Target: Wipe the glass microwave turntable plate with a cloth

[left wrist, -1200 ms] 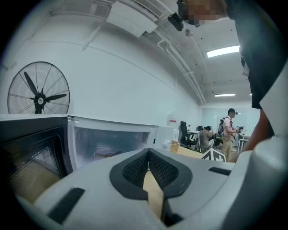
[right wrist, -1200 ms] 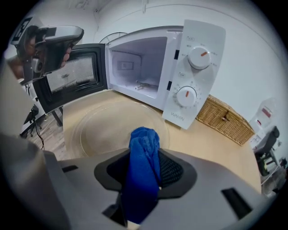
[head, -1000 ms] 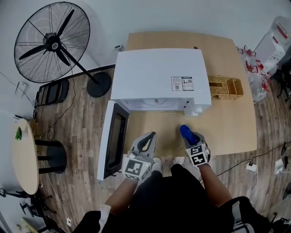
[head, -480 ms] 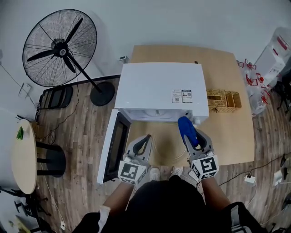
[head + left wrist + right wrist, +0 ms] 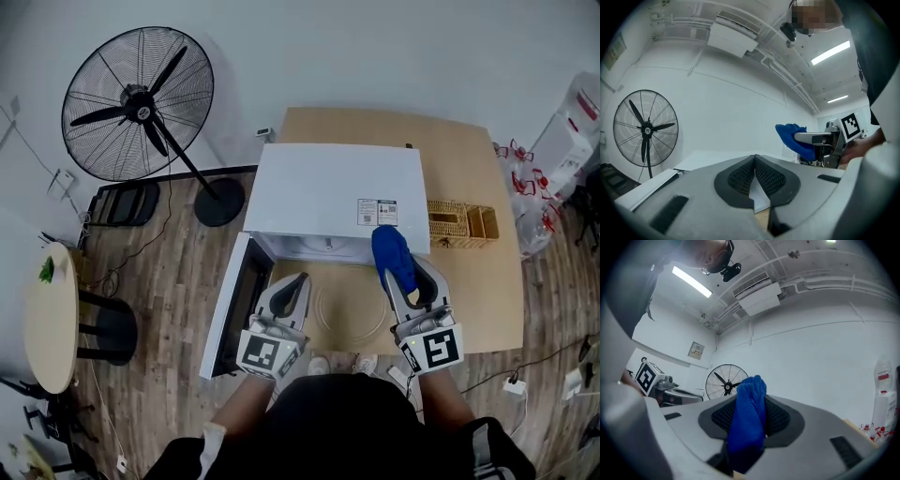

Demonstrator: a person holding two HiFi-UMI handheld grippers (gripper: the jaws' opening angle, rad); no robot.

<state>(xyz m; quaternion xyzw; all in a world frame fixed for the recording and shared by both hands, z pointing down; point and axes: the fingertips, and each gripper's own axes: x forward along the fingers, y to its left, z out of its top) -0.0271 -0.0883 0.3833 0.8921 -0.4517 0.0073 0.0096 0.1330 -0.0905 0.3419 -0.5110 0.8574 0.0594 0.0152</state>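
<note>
Cloth (image 5: 387,246), blue, clamped in right tongs (image 5: 397,267), left tongs (image 5: 296,284) pressed together and empty, glass plate (image 5: 349,316) between them.

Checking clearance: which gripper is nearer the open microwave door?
Left. The left gripper sits just right of the microwave door; the right gripper, holding the blue cloth, is beyond the glass plate.

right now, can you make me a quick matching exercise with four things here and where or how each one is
Things:
1. blue cloth
2. microwave door
3. glass turntable plate
4. wicker basket

Places or states:
a. swung open
b. on the table, right of the microwave
c. clamped in the right gripper
d. lying on the table between the left gripper and the right gripper

Pairs: 1-c, 2-a, 3-d, 4-b
</note>
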